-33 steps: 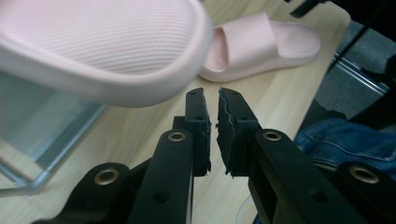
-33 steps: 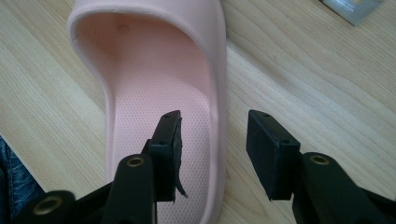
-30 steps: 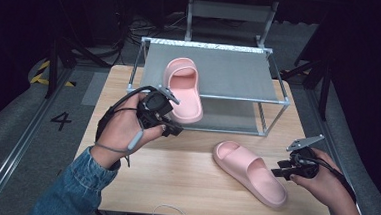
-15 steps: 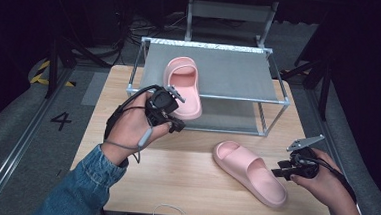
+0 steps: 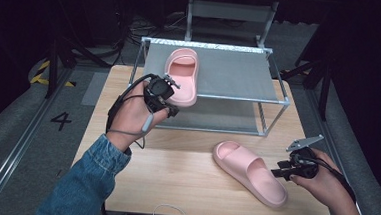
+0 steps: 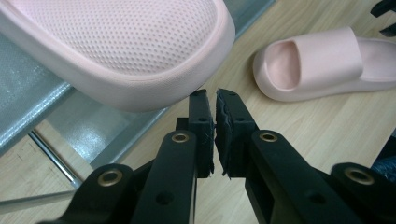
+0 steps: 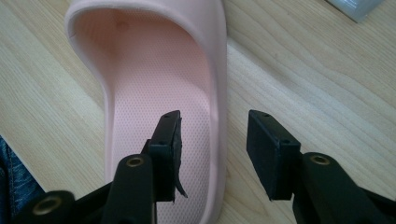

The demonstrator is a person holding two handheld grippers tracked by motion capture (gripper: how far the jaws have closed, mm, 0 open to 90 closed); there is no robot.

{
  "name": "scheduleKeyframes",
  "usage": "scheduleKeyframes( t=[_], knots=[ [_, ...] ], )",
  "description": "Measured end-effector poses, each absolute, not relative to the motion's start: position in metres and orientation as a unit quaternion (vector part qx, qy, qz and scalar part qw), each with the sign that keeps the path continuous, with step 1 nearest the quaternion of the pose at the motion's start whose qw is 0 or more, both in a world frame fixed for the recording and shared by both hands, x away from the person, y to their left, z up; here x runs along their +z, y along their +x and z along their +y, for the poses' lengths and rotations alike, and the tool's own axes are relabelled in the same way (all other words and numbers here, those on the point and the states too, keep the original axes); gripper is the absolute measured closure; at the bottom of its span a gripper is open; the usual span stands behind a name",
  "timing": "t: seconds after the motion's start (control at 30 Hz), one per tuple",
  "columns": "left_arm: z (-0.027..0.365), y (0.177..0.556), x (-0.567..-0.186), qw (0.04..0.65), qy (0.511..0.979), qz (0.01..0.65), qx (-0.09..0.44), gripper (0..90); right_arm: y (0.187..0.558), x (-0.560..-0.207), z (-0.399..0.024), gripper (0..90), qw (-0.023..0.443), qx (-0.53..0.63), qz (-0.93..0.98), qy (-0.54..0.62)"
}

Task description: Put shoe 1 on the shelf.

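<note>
Nearest, at the front right of the worktop (image 5: 174, 176): right claw (image 7: 212, 121) spread wide, astride the side wall of the near slipper (image 7: 154, 84). 1 pad over the footbed, the other outside above bare wood, neither pressing. Judged a stance for pinching the wall, the thinnest and stiffest edge on offer for a lift. In the high view, same claw (image 5: 281, 170) low at the slipper's heel end, hand resting on the worktop.

Near slipper (image 5: 249, 173): lying flat, sole down, set diagonally, toe towards the rack. Pink moulded foam, 1 piece, rounded thick rim, broad closed strap, footbed finely dimpled. Likely light and slightly yielding. Worktop in pale wood with visible grain.

Further in, left side: left claw (image 6: 215, 95) pressed nearly together, a thin slit between the pads, nothing pinched. Tips just below and short of the far slipper's (image 6: 121, 46) rounded heel. Contact not determinable. In the high view, left claw (image 5: 165, 92) at the rack's front left corner.

Far slipper (image 5: 183, 74): on the top shelf (image 5: 230, 75), toe pointing away, heel overhanging the front rail. Judged only partly seated; closed pads suited to nudging it deeper, not gripping.

Rack (image 5: 239, 98): 2 tiers, slim bright metal tubing, flat grey panels, lower shelf (image 5: 218, 120) bare.
</note>
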State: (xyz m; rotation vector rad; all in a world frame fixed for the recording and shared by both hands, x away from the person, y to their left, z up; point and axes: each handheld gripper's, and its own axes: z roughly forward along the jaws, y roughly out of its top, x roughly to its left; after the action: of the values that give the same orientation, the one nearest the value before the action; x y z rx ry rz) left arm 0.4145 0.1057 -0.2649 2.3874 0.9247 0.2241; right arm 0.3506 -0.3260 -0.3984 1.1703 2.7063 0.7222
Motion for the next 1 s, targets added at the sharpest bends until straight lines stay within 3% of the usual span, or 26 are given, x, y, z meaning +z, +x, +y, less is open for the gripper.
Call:
scheduleKeyframes(
  t=[0.63,1.0],
  knots=[
    [0.099,0.468,-0.273,0.314,0.872,0.37,0.062,85.2,0.346,-0.399,-0.33,55.7,0.056,0.236,0.888,0.39],
    [0.105,0.473,-0.28,0.315,0.869,0.378,0.045,82.7,0.344,-0.399,-0.333,55.7,0.057,0.237,0.887,0.393]
  ],
)
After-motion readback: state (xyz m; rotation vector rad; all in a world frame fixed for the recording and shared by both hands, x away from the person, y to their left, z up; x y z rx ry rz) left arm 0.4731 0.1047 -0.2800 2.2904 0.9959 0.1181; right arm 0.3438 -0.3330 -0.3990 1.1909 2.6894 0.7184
